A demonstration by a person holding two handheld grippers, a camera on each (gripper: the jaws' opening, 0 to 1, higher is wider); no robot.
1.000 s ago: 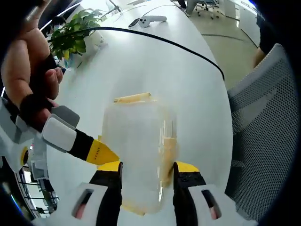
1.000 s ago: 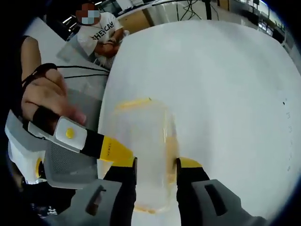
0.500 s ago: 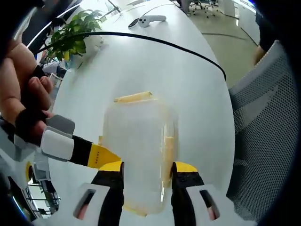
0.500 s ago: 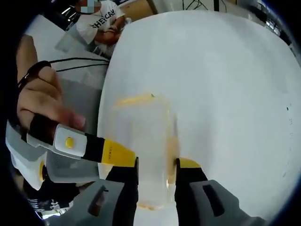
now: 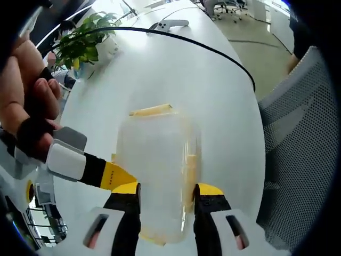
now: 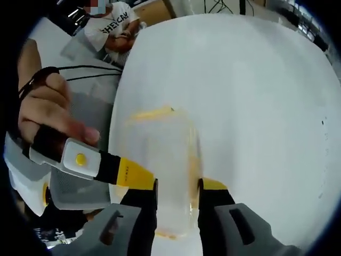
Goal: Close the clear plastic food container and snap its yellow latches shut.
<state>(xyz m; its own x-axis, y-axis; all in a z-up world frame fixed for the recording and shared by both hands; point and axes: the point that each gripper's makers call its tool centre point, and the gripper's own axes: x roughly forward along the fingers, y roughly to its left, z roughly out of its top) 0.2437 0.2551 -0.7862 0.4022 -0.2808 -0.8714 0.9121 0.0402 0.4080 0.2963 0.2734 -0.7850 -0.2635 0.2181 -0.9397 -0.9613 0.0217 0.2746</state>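
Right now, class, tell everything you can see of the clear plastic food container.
The clear plastic food container is a see-through, rounded-rectangular tub with yellow latches at its edges. It sits flat on the white table. Each pair of tongs, left and right, straddles an end of it, jaws against its sides. Whether the latches are snapped is unclear.

Office setting: long white meeting table (image 5: 213, 101), mesh office chair (image 5: 298, 154) at 3 o'clock, potted plant (image 5: 82, 40) at 11, swivel chairs (image 5: 234, 8) at 1.
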